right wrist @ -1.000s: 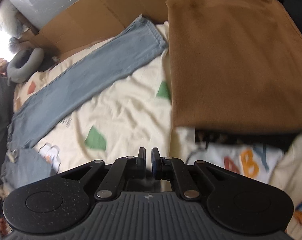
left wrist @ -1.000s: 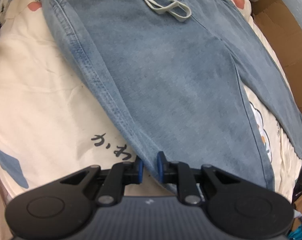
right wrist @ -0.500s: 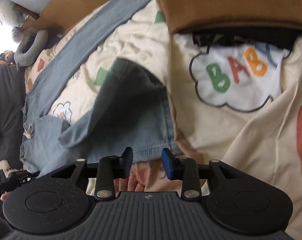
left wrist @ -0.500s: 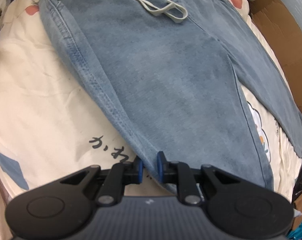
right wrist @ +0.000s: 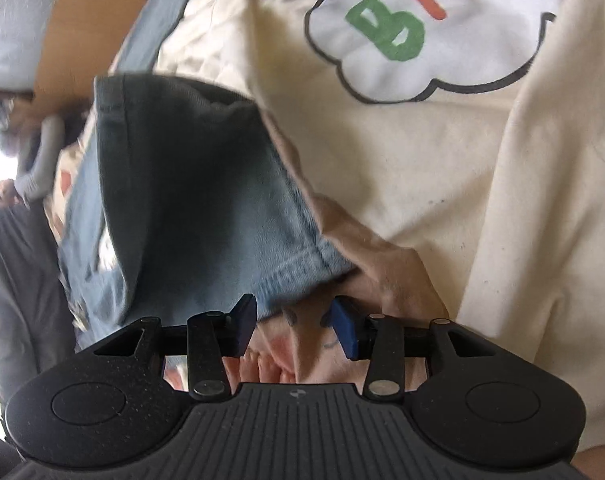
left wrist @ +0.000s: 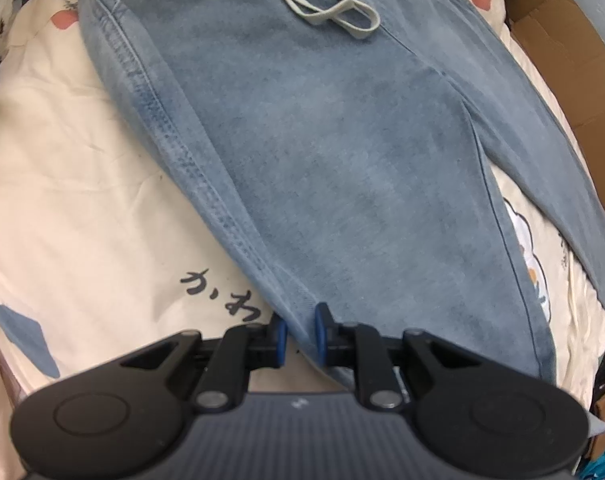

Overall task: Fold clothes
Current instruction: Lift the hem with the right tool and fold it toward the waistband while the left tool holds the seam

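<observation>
The pair of light blue denim trousers (left wrist: 342, 152) lies spread flat on the cream printed bedsheet (left wrist: 74, 200), its off-white drawstring (left wrist: 322, 8) looped near the waistband at the far end. The left gripper (left wrist: 300, 334) has its blue-padded fingers (left wrist: 279, 336) clamped on the stitched side seam of the near trouser leg, a fold of denim pinched between them. In the right wrist view, the right gripper (right wrist: 294, 324) has its fingers well apart; the hem of the trouser leg (right wrist: 206, 216) sits just in front of its left finger (touching or not, I cannot tell). Brown cardboard (left wrist: 562, 56) lies beyond the bed.
</observation>
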Demonstrator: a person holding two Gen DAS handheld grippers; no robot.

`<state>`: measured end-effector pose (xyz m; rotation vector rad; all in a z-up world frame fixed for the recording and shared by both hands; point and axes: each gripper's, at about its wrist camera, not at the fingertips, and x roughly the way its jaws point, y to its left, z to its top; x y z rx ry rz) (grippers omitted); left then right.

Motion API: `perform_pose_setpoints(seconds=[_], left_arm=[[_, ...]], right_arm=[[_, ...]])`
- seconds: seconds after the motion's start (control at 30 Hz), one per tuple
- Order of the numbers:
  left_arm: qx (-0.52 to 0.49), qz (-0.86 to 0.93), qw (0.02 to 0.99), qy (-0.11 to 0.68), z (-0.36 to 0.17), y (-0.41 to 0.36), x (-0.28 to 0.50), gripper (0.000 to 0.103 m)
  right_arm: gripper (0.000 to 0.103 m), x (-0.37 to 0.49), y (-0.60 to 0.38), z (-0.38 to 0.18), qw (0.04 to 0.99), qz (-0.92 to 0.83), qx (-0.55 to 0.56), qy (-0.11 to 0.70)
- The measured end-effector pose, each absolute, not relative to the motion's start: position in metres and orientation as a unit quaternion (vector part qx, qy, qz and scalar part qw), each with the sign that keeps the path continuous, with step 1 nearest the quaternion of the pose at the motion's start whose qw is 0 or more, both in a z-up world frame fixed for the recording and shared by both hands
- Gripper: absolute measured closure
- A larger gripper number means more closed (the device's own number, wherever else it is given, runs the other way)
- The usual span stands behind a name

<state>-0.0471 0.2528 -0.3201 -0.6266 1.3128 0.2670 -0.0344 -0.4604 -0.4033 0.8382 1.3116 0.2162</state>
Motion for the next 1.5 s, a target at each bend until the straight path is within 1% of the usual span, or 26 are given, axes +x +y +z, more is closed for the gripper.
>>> perform_pose_setpoints(seconds=[0.17,0.47,0.67,0.9,0.93,1.0,1.03,1.2,1.33,1.5], left_arm=[[-0.282,0.12,0.74,0.599,-0.32,0.251,-0.043,0.088],[-0.28,0.119,0.741,0.599,-0.323,0.251,-0.042,0.088],[-0.281,0.12,0.74,0.6,-0.325,0.249,-0.04,0.088],[-0.284,0.123,0.738,0.599,-0.325,0.247,-0.038,0.088],[-0.285,0.123,0.738,0.599,-0.325,0.247,-0.038,0.088],[-0.286,0.124,0.738,0.598,-0.326,0.248,-0.037,0.087],[-0.289,0.125,0.738,0.596,-0.326,0.249,-0.037,0.087],[-0.315,0.14,0.742,0.575,-0.326,0.264,-0.039,0.087],[-0.328,0.147,0.745,0.562,-0.328,0.277,-0.041,0.082],[-0.335,0.163,0.751,0.545,-0.328,0.294,-0.043,0.08]], right_arm=[[0.054,-0.038,-0.463,-0.406,0.717,0.082,0.406,0.56],[0.054,-0.049,-0.468,-0.363,0.762,0.13,0.406,0.488],[0.054,-0.03,-0.477,-0.378,0.742,0.134,0.402,0.519],[0.056,-0.01,-0.464,-0.402,0.715,0.139,0.394,0.561],[0.062,-0.007,-0.461,-0.404,0.712,0.141,0.39,0.567],[0.08,-0.003,-0.457,-0.404,0.709,0.145,0.375,0.579],[0.093,-0.002,-0.456,-0.402,0.709,0.147,0.367,0.584],[0.094,-0.007,-0.457,-0.376,0.712,0.153,0.336,0.597],[0.094,-0.018,-0.463,-0.347,0.714,0.156,0.31,0.608],[0.094,-0.036,-0.466,-0.316,0.707,0.159,0.28,0.629]])
